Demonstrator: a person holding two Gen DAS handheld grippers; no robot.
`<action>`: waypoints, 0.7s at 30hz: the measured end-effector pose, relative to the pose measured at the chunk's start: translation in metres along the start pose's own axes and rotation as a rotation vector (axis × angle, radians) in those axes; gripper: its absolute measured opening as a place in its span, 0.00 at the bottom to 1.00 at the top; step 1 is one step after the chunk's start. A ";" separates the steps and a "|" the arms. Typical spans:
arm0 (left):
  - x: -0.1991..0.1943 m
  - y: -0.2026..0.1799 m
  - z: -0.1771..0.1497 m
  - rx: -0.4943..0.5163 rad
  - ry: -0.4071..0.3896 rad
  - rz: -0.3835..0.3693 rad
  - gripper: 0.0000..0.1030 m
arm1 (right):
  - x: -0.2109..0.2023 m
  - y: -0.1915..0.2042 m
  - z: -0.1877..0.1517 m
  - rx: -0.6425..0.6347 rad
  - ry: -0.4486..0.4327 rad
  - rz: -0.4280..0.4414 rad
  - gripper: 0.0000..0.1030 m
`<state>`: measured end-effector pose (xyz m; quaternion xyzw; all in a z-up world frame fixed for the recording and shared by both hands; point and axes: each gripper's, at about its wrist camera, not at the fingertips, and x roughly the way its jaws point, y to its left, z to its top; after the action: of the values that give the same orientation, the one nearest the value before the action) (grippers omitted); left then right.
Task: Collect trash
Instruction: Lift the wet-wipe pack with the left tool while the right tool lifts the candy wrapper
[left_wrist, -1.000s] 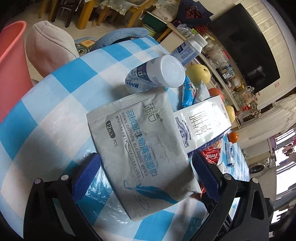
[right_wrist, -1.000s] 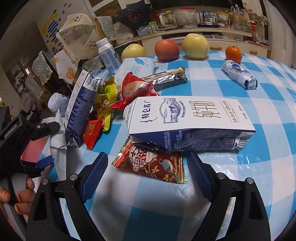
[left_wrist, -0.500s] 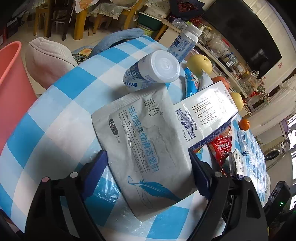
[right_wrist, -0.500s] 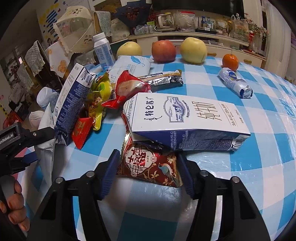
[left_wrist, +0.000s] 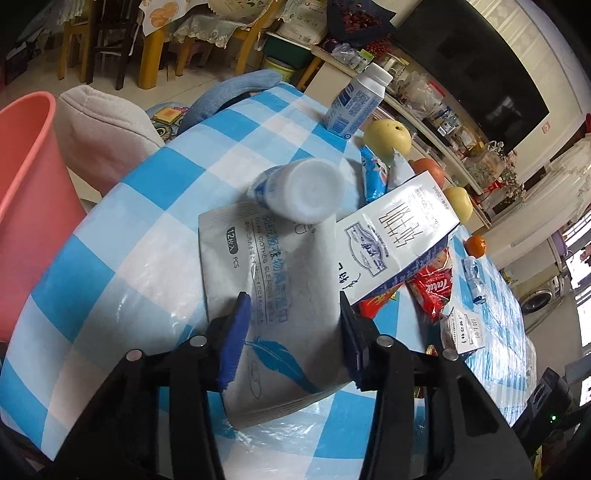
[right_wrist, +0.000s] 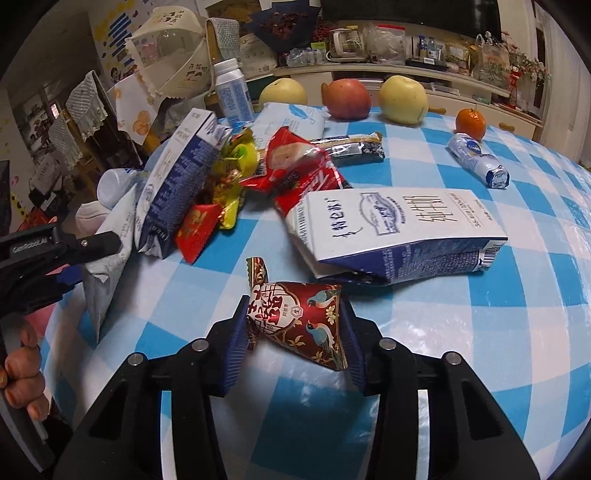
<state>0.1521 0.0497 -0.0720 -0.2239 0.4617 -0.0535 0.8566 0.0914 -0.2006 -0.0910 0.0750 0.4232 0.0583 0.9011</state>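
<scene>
A grey wipes packet (left_wrist: 291, 280) lies on the blue-checked tablecloth (left_wrist: 110, 258) and curls upward between the blue pads of my left gripper (left_wrist: 293, 332). Its jaws are closing and press on the packet's sides. In the right wrist view, a dark red snack wrapper (right_wrist: 295, 321) with birds on it is bunched between the pads of my right gripper (right_wrist: 293, 347). These jaws are also closing and squeeze it, just in front of a flattened milk carton (right_wrist: 399, 229). The left gripper's body (right_wrist: 55, 251) shows at the left edge with the grey packet (right_wrist: 107, 258).
A white bottle (left_wrist: 303, 195) lies on the packet's far end, beside another carton (left_wrist: 399, 236). A pink bin (left_wrist: 26, 184) stands off the table's left. Red and yellow wrappers (right_wrist: 295, 166), a small bottle (right_wrist: 478, 166), fruit and an orange (right_wrist: 470, 123) lie farther back. A hand (right_wrist: 22, 369) holds the left handle.
Both pairs of jaws have closed in from wide open. The wipes packet has buckled upward. The red wrapper has bunched up and come away from under the carton.
</scene>
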 end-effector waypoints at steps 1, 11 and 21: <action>0.000 0.001 0.000 0.002 0.003 0.001 0.50 | -0.001 0.003 -0.002 -0.002 0.003 0.008 0.45; 0.003 0.011 -0.009 0.071 0.036 0.091 0.93 | -0.011 0.028 -0.012 -0.070 0.004 0.074 0.45; 0.014 -0.022 -0.029 0.282 0.011 0.260 0.78 | -0.017 0.028 -0.009 -0.087 -0.008 0.108 0.45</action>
<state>0.1388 0.0162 -0.0875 -0.0396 0.4794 -0.0079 0.8767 0.0729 -0.1756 -0.0787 0.0585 0.4120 0.1248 0.9007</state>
